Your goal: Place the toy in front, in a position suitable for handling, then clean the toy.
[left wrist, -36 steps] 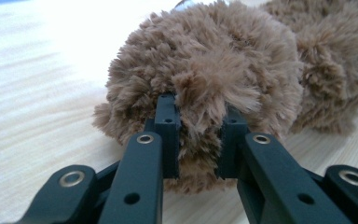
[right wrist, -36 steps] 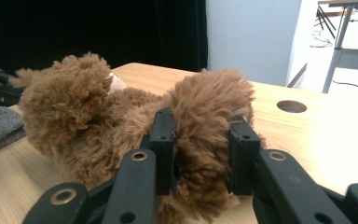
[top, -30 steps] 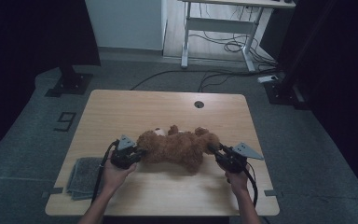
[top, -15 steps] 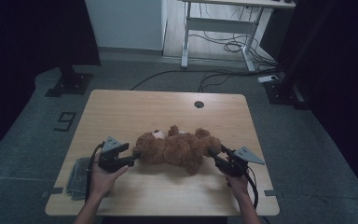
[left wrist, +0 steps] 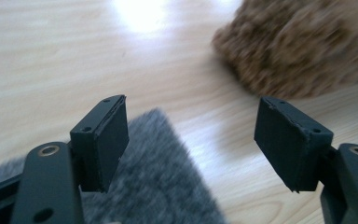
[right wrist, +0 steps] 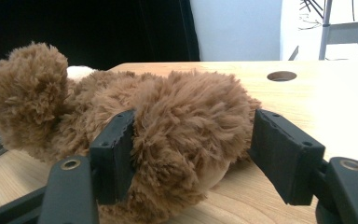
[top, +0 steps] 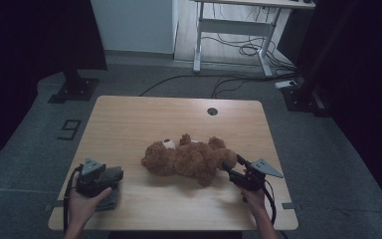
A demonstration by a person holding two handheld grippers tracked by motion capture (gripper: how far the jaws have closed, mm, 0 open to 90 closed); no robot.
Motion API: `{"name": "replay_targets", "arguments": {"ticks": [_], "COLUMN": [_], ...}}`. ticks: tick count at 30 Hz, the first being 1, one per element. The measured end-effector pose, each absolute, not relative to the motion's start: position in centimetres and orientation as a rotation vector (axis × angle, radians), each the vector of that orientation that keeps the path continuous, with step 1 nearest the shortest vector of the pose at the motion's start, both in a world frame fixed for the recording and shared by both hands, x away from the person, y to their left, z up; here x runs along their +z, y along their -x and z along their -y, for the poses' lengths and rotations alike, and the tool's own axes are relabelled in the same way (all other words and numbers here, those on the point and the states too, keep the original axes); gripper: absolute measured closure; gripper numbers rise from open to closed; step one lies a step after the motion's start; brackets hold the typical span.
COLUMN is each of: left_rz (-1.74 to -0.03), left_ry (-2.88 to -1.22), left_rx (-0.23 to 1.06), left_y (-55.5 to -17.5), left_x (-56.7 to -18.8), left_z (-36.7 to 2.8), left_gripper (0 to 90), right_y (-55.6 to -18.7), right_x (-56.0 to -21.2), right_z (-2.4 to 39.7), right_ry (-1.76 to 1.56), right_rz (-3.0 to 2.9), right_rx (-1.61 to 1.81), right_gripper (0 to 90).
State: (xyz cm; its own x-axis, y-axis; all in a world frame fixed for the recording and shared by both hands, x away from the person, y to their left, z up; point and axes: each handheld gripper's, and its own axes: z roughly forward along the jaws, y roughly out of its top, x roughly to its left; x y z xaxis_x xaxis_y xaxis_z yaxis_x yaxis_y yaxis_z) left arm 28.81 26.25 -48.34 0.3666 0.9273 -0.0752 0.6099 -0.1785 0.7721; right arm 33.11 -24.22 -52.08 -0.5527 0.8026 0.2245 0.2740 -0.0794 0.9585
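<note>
— Presently, where does the teddy bear (top: 189, 159) lie?

— On its side on the light wooden desk (top: 144, 114), a little right of centre and towards the near edge. Head to the left, legs to the right. In the right gripper view the brown plush (right wrist: 182, 135) fills the middle ground.

— State of the right gripper (top: 233, 169)?

— Held by the person's right hand (top: 252, 199) at the near right of the desk, pointing left at the bear's leg end. Its jaws have just been opening. The right gripper view (right wrist: 191, 154) shows a leg of the bear between the jaws: fur brushes the left pad, while a clear gap stands at the right pad. The jaws are parted, not pinching.

— And the left gripper (top: 110, 175)?

— At the near left, in the person's left hand (top: 87, 204), well apart from the bear's head. Its jaws have also just been opening and now stand spread wide with nothing between them, as the left gripper view (left wrist: 191, 140) confirms.

— Anything beneath it?

— A grey fuzzy cloth (left wrist: 163, 182) lies on the desk under the left jaw; the high view places that cloth (top: 110, 201) at the near left corner, partly covered by the hand. The bear's fur (left wrist: 307, 46) is at the far right of the left gripper view, blurred.
</note>
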Motion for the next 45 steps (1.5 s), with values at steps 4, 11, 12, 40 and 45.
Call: {"name": "replay_targets", "arguments": {"ticks": [4,11,12,40,45], "left_rz": [-1.387,-1.426,-1.429,-1.485,-1.468], "left_ry": [-1.938,-1.994,-2.006,-2.024,-2.044], "left_rx": [0.530,0.520,0.520,0.624,0.650], "left_y": [-28.4,-28.6,-28.7,-29.2,-29.0], "left_x": [-49.7,-51.3,-51.8,-53.7,-53.6], "left_z": [-26.4,-26.3,-26.1,-27.3,-27.4], "left_gripper": [25.0,21.7,21.5,50.3,69.8], "right_y": [-33.1,-33.1,-33.1,-33.1,-33.1], "right_x": [-52.2,-52.3,-52.3,-52.6,-52.6], "right_z": [24.2,24.3,24.3,24.3,24.3], "right_ry": [-1.158,-1.163,-1.165,-1.200,-1.206], "right_rz": [-1.779,-1.778,-1.778,-1.787,-1.787], "right_rx": [1.669,1.673,1.674,1.677,1.676], "right_gripper": [33.0,33.0,33.0,33.1,33.2]}}
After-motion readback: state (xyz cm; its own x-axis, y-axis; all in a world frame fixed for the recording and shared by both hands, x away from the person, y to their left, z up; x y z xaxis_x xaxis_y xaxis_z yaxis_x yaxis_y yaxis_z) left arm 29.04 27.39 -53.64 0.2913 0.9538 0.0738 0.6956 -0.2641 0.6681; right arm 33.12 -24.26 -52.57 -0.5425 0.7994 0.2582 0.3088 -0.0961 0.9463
